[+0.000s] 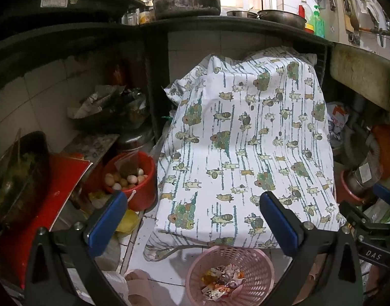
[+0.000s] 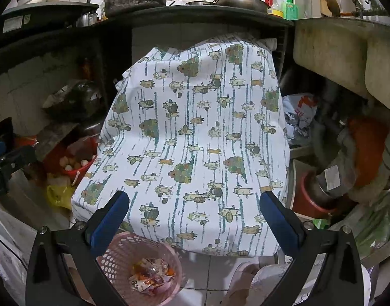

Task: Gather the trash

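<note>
A pink perforated waste basket [image 1: 256, 262] [image 2: 118, 252] stands on the white tiled floor below both grippers. Crumpled orange, white and silver wrappers [image 1: 223, 281] [image 2: 150, 278] lie at its bottom. My left gripper [image 1: 193, 220] hangs above the basket, open, with nothing between its blue pads. My right gripper [image 2: 194, 218] is also open and empty, just right of the basket. The right gripper's black body [image 1: 368, 229] shows at the right edge of the left wrist view, and the left gripper's body [image 2: 6, 163] at the left edge of the right wrist view.
A large object draped in a white cat-print cloth [image 1: 246, 140] [image 2: 195, 132] fills the space ahead under a dark counter [image 1: 220, 23]. A red bucket of eggs [image 1: 144, 193] sits left, a yellow bag [image 1: 128, 220] beside it. Pots, pipes and a sink [image 2: 348, 51] crowd the right. A slippered foot [image 1: 139, 280] stands beside the basket.
</note>
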Demonstrator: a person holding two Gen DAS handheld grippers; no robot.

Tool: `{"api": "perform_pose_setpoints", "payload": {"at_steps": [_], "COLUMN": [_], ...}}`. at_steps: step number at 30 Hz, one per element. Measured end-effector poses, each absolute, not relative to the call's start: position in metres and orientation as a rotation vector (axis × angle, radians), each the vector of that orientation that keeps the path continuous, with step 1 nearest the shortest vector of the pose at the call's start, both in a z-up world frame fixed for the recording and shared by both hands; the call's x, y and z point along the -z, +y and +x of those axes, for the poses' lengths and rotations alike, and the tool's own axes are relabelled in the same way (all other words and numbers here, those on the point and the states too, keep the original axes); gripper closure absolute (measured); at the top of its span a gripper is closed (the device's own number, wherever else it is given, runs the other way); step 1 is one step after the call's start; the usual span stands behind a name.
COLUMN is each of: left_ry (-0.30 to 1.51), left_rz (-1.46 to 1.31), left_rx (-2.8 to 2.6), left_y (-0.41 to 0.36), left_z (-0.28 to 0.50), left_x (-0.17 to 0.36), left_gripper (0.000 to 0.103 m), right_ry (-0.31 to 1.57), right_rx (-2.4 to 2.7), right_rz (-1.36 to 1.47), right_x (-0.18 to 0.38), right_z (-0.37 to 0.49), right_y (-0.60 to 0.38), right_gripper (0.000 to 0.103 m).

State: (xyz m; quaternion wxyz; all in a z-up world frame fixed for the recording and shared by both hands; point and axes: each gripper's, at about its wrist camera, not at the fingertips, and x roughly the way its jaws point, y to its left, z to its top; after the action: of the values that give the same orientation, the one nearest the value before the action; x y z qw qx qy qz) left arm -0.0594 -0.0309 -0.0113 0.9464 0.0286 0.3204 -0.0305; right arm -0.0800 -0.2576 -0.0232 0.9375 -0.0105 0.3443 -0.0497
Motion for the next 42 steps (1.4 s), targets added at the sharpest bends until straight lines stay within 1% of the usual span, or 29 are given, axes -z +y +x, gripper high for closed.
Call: {"api": "perform_pose_setpoints", "payload": {"at_steps": [20, 42], "left_ry": [0.676, 0.677], "left_rz": [0.043, 0.043], "left_rx": [0.074, 0.061], "left_y": [-0.0312, -0.0328], "left_z": [-0.0563, -0.0523], "left_x": [0.0153, 0.0203], "left_gripper": [0.0, 0.0], "right_ry": [0.711, 0.721], "right_rx": [0.118, 0.142], "right_rz": [-0.06, -0.041], "right_x": [0.0289, 0.029], "right_z": [-0.0767, -0.076], "right_y": [-0.2547, -0.2584], "right_gripper": [0.0, 0.0]}}
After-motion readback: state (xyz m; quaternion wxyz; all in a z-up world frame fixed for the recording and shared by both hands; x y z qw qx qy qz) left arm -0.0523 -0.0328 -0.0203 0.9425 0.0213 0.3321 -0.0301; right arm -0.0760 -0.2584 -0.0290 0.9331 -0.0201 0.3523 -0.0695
